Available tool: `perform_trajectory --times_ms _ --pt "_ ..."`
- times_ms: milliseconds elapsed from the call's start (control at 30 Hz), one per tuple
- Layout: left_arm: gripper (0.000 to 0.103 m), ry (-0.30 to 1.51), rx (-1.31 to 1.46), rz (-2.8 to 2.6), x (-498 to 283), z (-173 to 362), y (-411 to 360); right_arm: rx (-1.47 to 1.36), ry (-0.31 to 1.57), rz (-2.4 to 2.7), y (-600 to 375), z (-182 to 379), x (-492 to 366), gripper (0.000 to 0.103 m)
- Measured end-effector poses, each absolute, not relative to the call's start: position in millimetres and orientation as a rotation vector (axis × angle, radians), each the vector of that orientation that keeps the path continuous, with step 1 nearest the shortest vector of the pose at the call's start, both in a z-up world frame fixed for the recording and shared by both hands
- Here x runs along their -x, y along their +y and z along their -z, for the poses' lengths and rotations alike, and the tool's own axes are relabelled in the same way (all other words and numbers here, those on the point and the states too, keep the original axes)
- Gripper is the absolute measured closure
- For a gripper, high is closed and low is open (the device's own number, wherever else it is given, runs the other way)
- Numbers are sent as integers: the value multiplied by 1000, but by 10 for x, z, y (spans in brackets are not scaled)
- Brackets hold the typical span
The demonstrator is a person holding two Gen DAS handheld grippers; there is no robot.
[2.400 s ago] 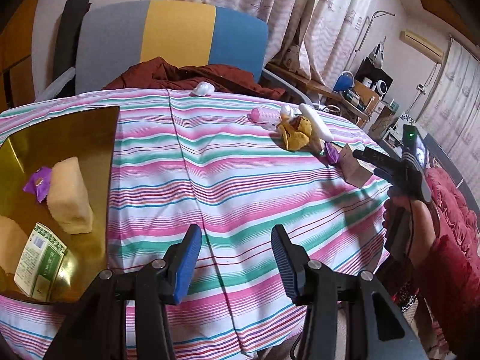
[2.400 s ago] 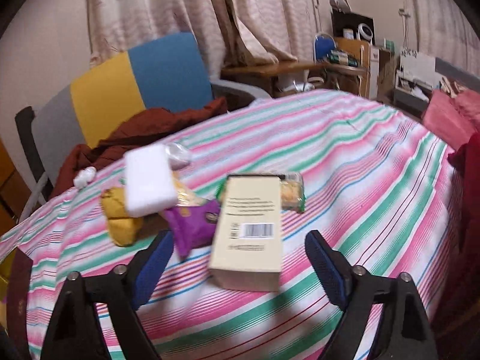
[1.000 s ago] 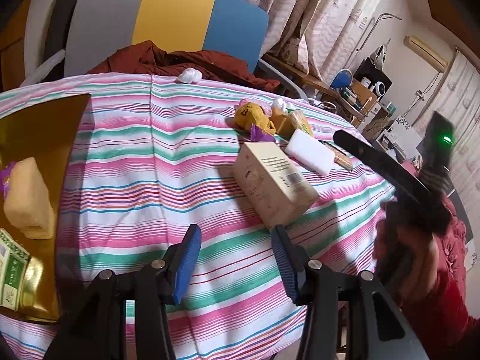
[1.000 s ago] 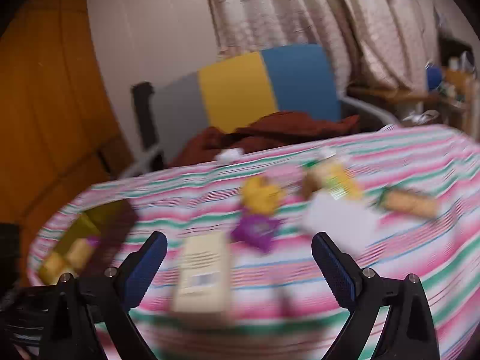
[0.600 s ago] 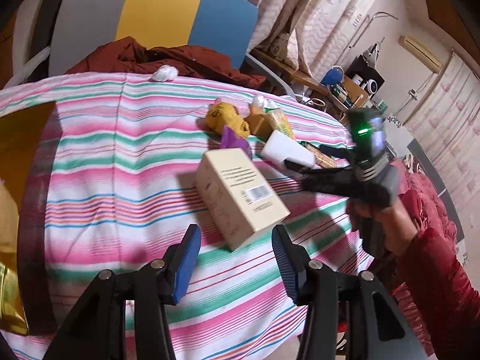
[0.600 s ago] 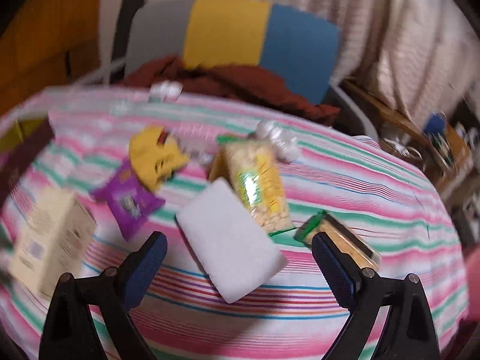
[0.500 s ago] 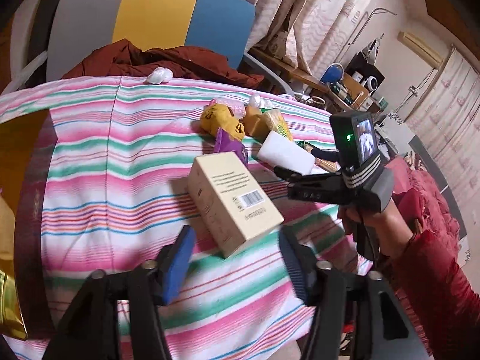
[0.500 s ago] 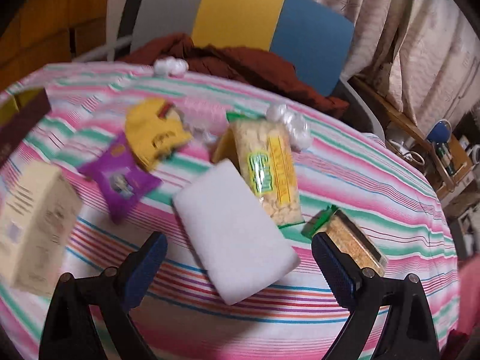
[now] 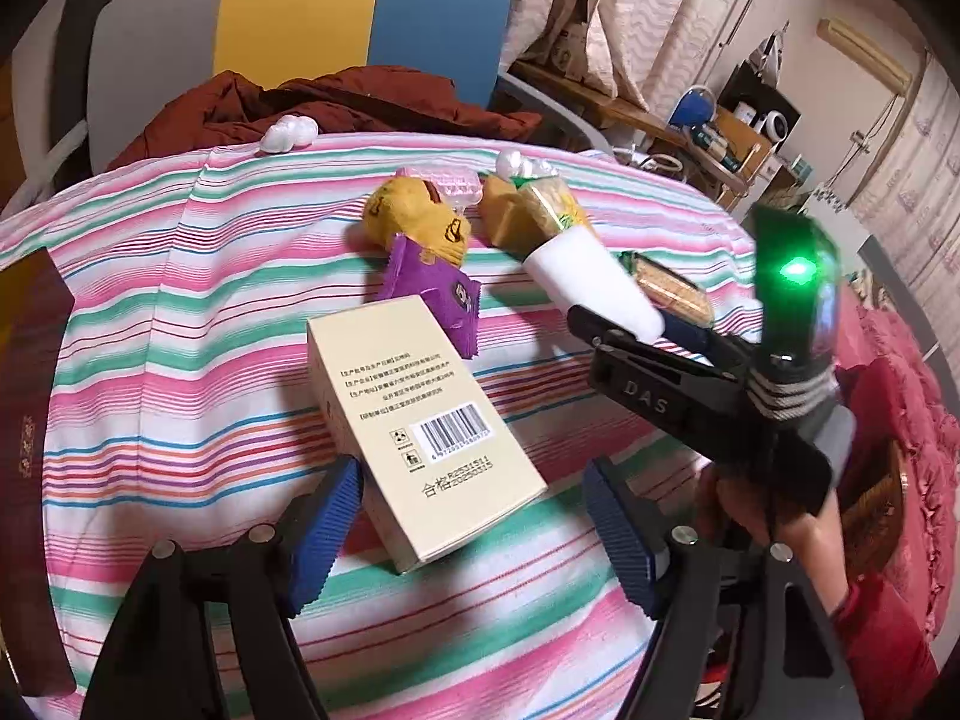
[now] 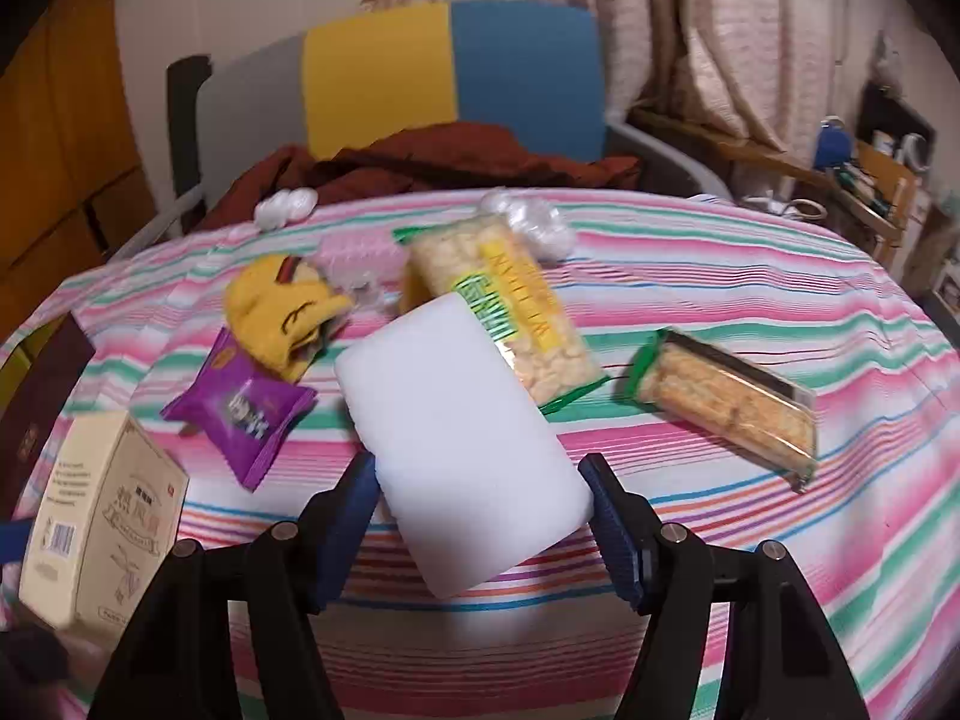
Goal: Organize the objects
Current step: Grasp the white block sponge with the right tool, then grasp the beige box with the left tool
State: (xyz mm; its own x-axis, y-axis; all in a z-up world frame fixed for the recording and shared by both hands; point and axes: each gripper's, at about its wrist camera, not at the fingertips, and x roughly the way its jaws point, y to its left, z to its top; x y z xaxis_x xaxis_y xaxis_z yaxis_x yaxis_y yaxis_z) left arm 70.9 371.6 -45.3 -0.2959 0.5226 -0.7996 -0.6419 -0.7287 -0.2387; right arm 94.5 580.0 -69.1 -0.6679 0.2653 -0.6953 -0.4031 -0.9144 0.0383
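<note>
A cream box with a barcode (image 9: pixel 420 426) lies on the striped tablecloth (image 9: pixel 180 324). My left gripper (image 9: pixel 474 531) is open, its blue pads either side of the box's near end. A white sponge block (image 10: pixel 462 450) lies between the open pads of my right gripper (image 10: pixel 483 525); whether the pads touch it I cannot tell. The right gripper also shows in the left wrist view (image 9: pixel 606 324) at the sponge (image 9: pixel 588 282). Around them lie a purple snack packet (image 10: pixel 240 405), a yellow plush toy (image 10: pixel 282 306), a yellow cracker pack (image 10: pixel 510 312) and a green-edged biscuit pack (image 10: pixel 726 402).
A dark maroon box edge (image 9: pixel 30 420) sits at the table's left. A chair with grey, yellow and blue back (image 9: pixel 300 36) holds a red-brown cloth (image 9: pixel 336 108) behind the table. White crumpled wraps (image 9: pixel 288 132) lie near the far edge. The table's near edge is close under both grippers.
Both grippers have moved in: the left from beside the gold tray to the cream box, the right past the box to the white sponge, which now sits between its pads.
</note>
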Motion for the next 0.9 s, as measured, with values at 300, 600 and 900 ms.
perform_trajectory --times_ms 300,600,900 --pt "26 212 1151 -2178 -556 523 3497 1010 254 -2546 5803 736 -894 34" --pt "26 259 1093 -2238 -511 467 3362 1013 144 -2557 5663 745 -864 34" --pt "49 241 1070 -2176 -342 736 3370 995 167 -2546 5690 753 -869 34"
